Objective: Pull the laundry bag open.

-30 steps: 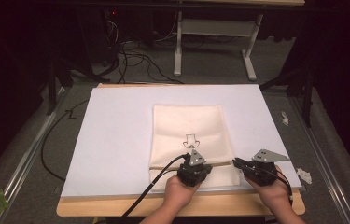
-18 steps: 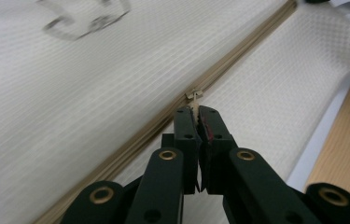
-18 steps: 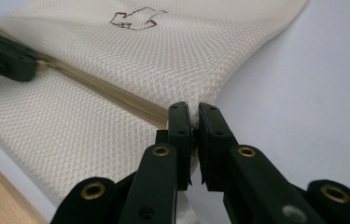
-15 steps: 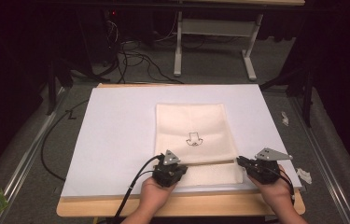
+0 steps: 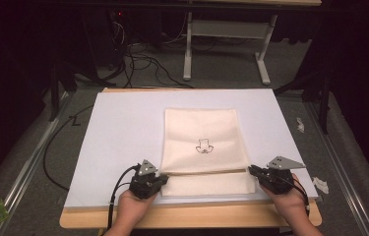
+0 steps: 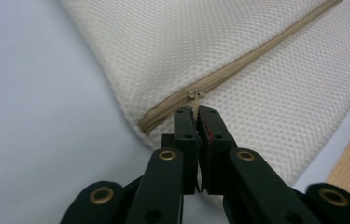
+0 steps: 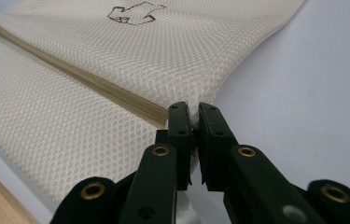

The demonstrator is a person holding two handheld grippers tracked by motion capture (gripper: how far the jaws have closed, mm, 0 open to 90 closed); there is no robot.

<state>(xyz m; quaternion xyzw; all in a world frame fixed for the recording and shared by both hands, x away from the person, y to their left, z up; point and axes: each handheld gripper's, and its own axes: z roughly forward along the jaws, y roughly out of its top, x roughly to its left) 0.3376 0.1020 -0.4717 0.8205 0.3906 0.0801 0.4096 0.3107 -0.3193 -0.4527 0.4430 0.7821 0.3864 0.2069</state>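
Change: left gripper [image 5: 161, 180] now further left, at the bag's corner
Left gripper: clamps zipper pull [image 6: 194, 97]
Right gripper [image 5: 252, 171]: pinches mesh bag [image 5: 202, 138] edge
Bag: mid-mat — small outline print [image 5: 204, 146], no readable words

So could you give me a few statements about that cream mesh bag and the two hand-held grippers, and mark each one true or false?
1. The left hand-held gripper is shut on the zipper pull. True.
2. The right hand-held gripper hangs open above the table. False: it pinches the edge of the mesh bag at the zipper's end.
3. The bag bears a small dark drawing. True.
4. The bag lies on bare wood. False: it lies on a white sheet.
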